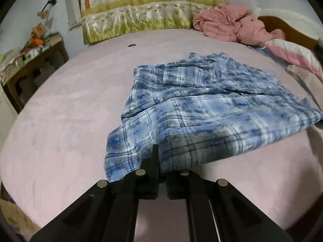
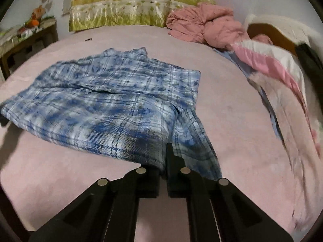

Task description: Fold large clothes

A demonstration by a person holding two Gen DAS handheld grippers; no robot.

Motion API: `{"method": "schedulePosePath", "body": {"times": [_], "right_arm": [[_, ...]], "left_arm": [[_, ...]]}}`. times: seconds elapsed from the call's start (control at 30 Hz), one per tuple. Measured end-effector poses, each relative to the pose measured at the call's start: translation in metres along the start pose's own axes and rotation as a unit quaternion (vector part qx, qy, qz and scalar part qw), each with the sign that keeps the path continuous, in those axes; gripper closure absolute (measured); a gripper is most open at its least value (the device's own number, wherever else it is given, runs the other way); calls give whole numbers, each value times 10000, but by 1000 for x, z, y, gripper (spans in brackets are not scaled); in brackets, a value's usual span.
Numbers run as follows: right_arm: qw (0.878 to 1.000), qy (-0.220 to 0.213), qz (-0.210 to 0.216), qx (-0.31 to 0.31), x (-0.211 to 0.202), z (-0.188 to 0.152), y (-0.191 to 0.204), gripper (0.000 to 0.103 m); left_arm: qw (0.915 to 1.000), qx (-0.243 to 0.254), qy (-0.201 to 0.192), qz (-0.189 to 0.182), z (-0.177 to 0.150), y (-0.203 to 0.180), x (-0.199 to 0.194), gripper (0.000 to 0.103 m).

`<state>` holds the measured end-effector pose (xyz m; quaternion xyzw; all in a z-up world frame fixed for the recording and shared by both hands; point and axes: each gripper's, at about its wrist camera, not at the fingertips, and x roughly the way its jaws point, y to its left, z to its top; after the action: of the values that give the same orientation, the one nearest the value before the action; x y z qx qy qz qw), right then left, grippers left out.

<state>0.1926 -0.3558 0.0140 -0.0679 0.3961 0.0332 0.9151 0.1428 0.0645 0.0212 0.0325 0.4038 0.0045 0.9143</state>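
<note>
**Ana:** Black fingers of the left claw [image 1: 161, 167] sit nearest the lens in the left wrist view, drawn together on the near hem of the blue-and-white plaid flannel garment [image 1: 201, 104].

**Ben:** So it is gripping cloth?

**Ana:** Yes, the hem is pinched and lifted off the pink bed sheet [image 1: 66, 121]; one corner droops to the left of the claw. Ahead of the claw the garment lies spread on the bed. Far ahead stands a green-and-cream satin cushion with a meadow print [image 1: 137, 20], and ahead to the right a crumpled salmon-pink quilt [image 1: 228, 24]. Far left is a brown wooden desk [image 1: 32, 64] with clutter on top.

**Ben:** And the right wrist view?

**Ana:** Same picture, mirrored. The right claw [image 2: 163, 161] is clamped on the garment's [image 2: 113, 100] near edge, with a flap hanging to the right of the fingers. Cloth stretches ahead and to the left over the sheet [image 2: 232, 121]. A pink-and-white striped duvet [image 2: 272, 66] lies to the right, the quilt [image 2: 203, 26] ahead of it, the cushion [image 2: 125, 14] far ahead.
</note>
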Motion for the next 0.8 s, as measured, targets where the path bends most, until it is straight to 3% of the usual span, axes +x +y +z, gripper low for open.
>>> {"method": "schedulePosePath", "body": {"times": [0.17,0.33,0.57,0.67,0.8], "right_arm": [[9994,64,291,198,-37,-43,3,99],[9997,71,138,201,-47,-51,9,99],[9965,-527,265,597,-39,23,-12,99],[9960,-620,191,610,-13,67,-18,99],[9990,-296,-18,343,45,107,-15,99]], "left_arm": [[10000,-8,89,-39,-31,-1,-29,97],[9999,-85,-111,4,-19,-2,-37,97],[9996,121,-240,93,67,-2,-12,97],[9995,287,83,41,115,3,28,97],[9953,518,798,161,157,9,107,97]]}}
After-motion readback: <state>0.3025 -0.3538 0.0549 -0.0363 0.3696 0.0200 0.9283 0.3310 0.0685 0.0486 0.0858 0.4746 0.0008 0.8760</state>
